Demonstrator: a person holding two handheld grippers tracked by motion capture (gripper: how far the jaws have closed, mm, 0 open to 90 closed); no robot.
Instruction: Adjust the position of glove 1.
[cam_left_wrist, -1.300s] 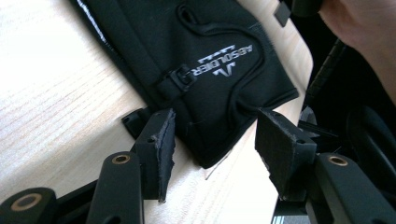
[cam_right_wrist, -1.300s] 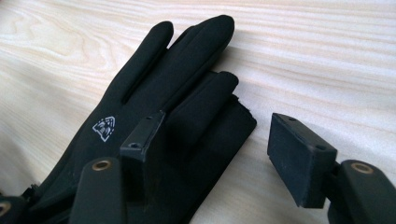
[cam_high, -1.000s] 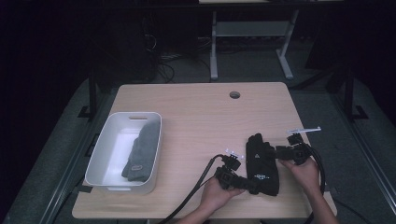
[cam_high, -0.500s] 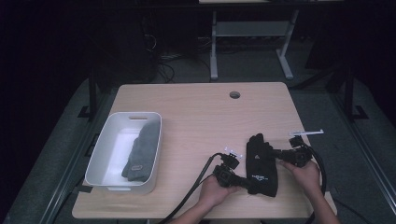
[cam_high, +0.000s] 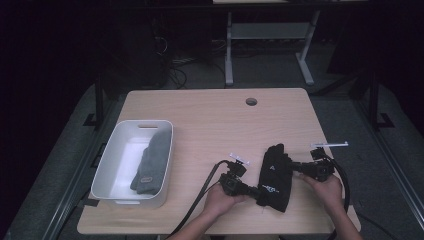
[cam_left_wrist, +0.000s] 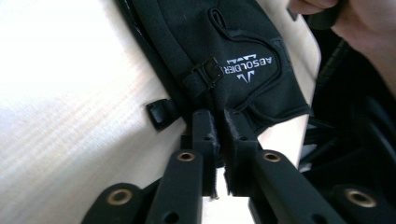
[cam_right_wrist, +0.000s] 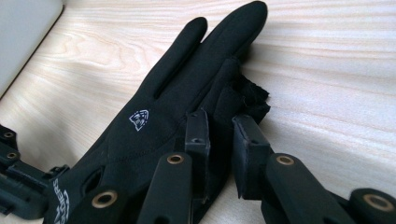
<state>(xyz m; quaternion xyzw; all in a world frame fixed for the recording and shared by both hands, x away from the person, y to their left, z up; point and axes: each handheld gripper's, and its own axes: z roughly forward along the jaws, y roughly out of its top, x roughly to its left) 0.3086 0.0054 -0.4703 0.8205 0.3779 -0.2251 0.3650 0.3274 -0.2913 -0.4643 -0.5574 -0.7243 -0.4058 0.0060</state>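
Now both grippers have just closed on the black glove (cam_high: 274, 175) lying flat on the table (cam_high: 210, 120), the left gripper (cam_high: 252, 191) pinching its cuff edge just ahead of its jaws, the right gripper (cam_high: 298, 168) nipping the thumb side.

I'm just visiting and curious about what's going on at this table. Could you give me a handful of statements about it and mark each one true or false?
1. Both grippers are clamped on the black glove. True: the left gripper pinches its cuff end, the right gripper its thumb side.
2. The black glove lies inside the white bin. False: it lies on the wooden table, right of the bin.
3. A grey glove rests in the white bin. True.
4. The black glove carries no markings. False: white lettering and a small emblem show on it.
5. The table has a round hole near its far edge. True.
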